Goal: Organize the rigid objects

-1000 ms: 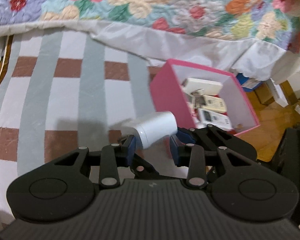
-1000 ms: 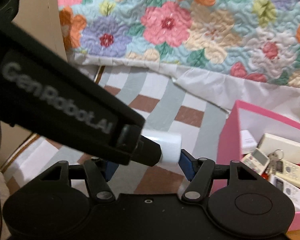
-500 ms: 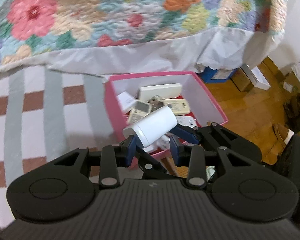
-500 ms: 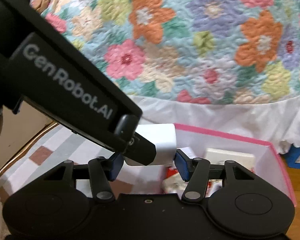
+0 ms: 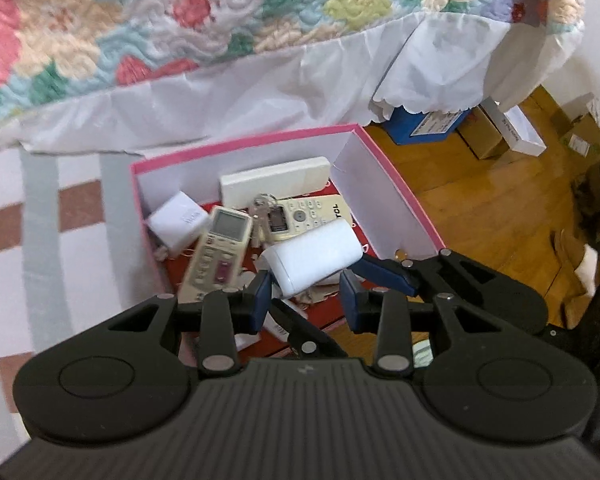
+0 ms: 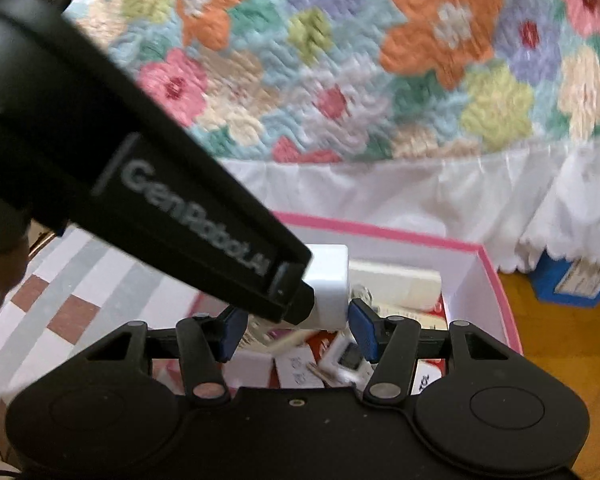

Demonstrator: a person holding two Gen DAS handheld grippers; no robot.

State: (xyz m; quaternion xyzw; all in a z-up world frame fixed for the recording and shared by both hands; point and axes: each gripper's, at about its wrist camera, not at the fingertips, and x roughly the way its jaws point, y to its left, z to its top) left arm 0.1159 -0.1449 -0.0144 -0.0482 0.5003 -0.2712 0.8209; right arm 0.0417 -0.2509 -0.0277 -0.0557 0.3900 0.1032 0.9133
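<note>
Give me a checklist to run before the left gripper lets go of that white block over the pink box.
1. Grip: the white block sits between the pads of the left gripper. Ok.
2. Position: the block hangs over the inside of the pink box, within its walls. Ok.
3. Landing spot: a remote and keys lie close by, and what is right under the block is hidden. Cannot tell.
4. Right gripper: its fingers flank the block and the left gripper's tip, so it is in the way. Not ok.
5. Right gripper's contact with the block: cannot tell.
</note>
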